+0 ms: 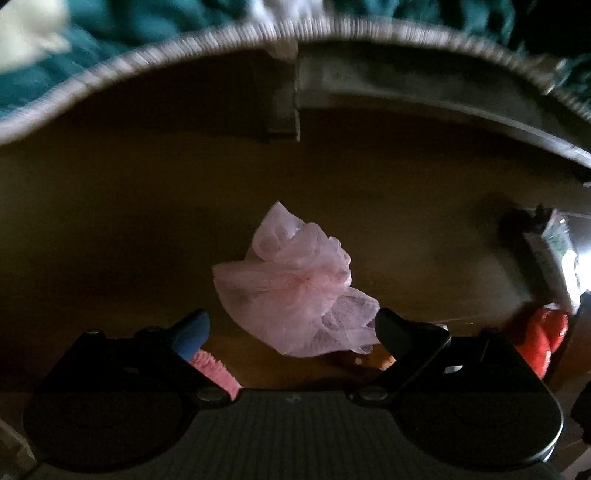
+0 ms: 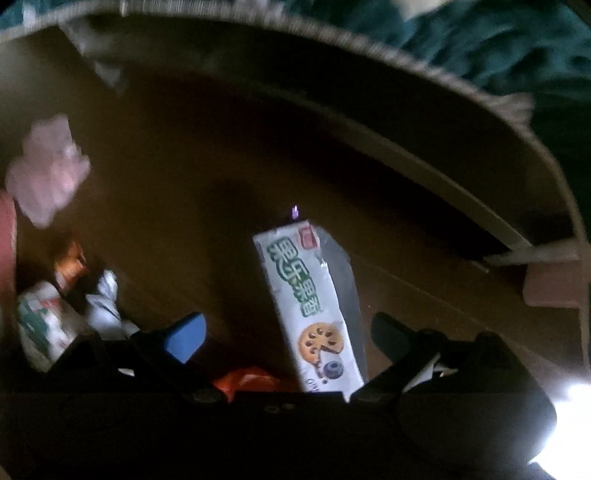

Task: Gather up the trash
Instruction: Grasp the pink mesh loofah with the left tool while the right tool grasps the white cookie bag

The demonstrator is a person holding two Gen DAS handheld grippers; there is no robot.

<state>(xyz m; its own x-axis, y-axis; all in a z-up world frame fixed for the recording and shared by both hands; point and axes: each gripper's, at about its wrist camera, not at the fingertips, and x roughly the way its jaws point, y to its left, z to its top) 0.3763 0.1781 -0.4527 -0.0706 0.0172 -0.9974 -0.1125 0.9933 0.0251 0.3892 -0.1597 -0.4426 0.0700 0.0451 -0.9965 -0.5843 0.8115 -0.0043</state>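
Note:
Both grippers look down into a brown cardboard box (image 1: 147,177). My left gripper (image 1: 291,328) is open, its fingers wide apart, and a crumpled pink tissue (image 1: 295,280) lies on the box floor just ahead between them, not held. My right gripper (image 2: 288,332) is open over a white snack wrapper (image 2: 306,306) with green lettering and a cookie picture, which lies between the fingers on the box floor (image 2: 184,229). The pink tissue also shows blurred in the right wrist view (image 2: 48,170).
More trash lies in the box: a red-orange wrapper (image 1: 543,339), a white and green packet (image 2: 44,325), crumpled white paper (image 2: 107,302) and an orange scrap (image 2: 247,380). The box's corrugated rim (image 1: 332,29) borders teal fabric (image 1: 110,40) outside. The frames are dark and blurred.

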